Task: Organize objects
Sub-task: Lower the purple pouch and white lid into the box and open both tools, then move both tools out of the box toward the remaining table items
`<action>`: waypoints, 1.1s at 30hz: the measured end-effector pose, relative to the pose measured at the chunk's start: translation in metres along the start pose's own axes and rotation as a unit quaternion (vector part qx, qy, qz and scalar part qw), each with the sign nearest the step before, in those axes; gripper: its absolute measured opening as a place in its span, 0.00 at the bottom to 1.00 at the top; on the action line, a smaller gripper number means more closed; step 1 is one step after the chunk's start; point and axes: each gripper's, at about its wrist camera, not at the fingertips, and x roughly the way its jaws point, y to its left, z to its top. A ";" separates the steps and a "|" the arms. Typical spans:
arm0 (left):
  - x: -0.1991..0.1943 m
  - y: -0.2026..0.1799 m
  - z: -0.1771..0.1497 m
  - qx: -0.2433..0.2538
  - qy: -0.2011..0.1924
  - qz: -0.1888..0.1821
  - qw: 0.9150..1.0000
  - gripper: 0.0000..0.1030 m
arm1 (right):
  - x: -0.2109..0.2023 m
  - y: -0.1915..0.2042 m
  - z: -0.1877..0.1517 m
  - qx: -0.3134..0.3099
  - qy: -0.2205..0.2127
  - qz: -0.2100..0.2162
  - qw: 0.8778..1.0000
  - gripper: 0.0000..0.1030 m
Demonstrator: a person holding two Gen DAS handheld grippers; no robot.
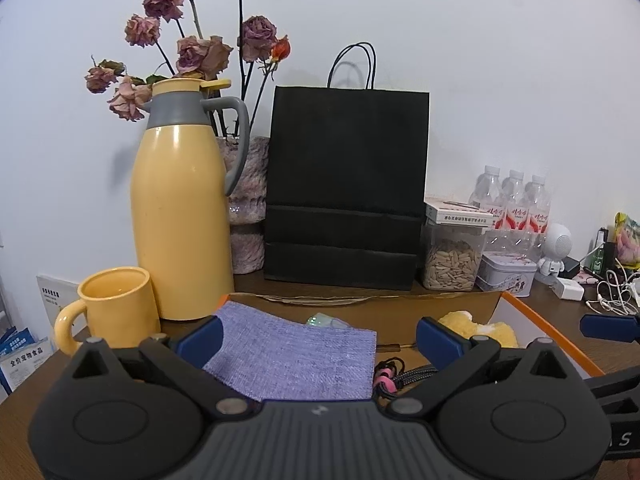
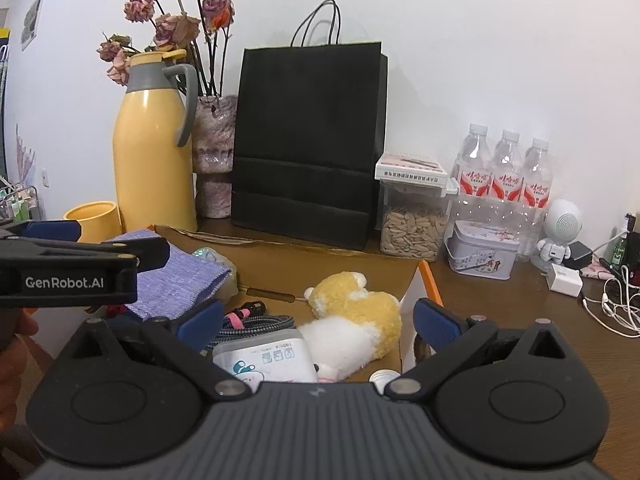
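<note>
While both grippers hover over an open cardboard box (image 2: 404, 280) on a brown wooden table (image 2: 500, 304), neither one holds anything. Seen from its own camera, the left gripper (image 1: 318, 334) has its blue-padded jaws spread wide above a folded purple cloth (image 1: 296, 356), which lies in the box's left part. The right gripper (image 2: 318, 320) also has its jaws spread wide — below it, in the box's right part, lie a yellow and white plush toy (image 2: 356, 320), a pack of wipes (image 2: 266, 360) touching the toy, and a braided cord (image 2: 244, 322) with pink bands just beside the cloth.

Along the table's far edge, against the white wall, stand a yellow thermos jug (image 1: 182, 216) with a grey collar, a vase of dried roses (image 1: 248, 204) behind it, a black paper bag (image 1: 346, 188), a clear jar of seeds (image 2: 414, 228) and three water bottles (image 2: 508, 172). A yellow mug (image 1: 116, 306) sits near the left edge, in front of the jug. A small tin (image 2: 482, 250) and a white robot figure (image 2: 560, 228) stand toward the right edge — white cables (image 2: 616, 304) beside them
</note>
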 end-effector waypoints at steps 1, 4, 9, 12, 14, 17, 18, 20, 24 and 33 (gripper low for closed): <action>-0.004 0.000 -0.002 0.001 -0.001 -0.001 1.000 1.00 | -0.003 0.000 -0.001 -0.001 -0.004 0.000 1.000 1.00; -0.016 0.001 -0.006 0.006 -0.009 -0.001 1.000 1.00 | -0.015 -0.002 -0.005 -0.006 -0.015 -0.001 1.000 1.00; -0.040 0.005 -0.012 0.003 -0.024 -0.007 1.000 1.00 | -0.035 -0.007 -0.018 -0.014 -0.023 -0.010 1.000 1.00; -0.053 0.005 -0.018 0.004 -0.026 -0.012 1.000 1.00 | -0.049 -0.013 -0.030 -0.012 -0.028 -0.021 0.999 1.00; -0.061 0.004 -0.024 0.008 -0.023 -0.016 1.000 1.00 | -0.056 -0.016 -0.036 -0.010 -0.030 -0.026 0.999 1.00; -0.072 0.001 -0.036 0.015 -0.012 -0.025 0.999 1.00 | -0.064 -0.023 -0.046 -0.006 -0.021 -0.027 0.999 1.00; -0.075 0.000 -0.039 0.017 -0.010 -0.030 0.999 1.00 | -0.066 -0.025 -0.050 -0.004 -0.017 -0.028 0.999 1.00; -0.080 -0.002 -0.046 0.023 -0.004 -0.033 0.999 1.00 | -0.072 -0.029 -0.056 -0.002 -0.010 -0.032 0.999 1.00; -0.086 -0.004 -0.057 0.024 0.011 -0.043 0.999 1.00 | -0.083 -0.037 -0.069 0.007 0.004 -0.038 0.999 1.00; -0.090 -0.015 -0.075 0.038 0.049 -0.058 0.996 1.00 | -0.106 -0.060 -0.096 0.027 0.036 -0.064 0.997 1.00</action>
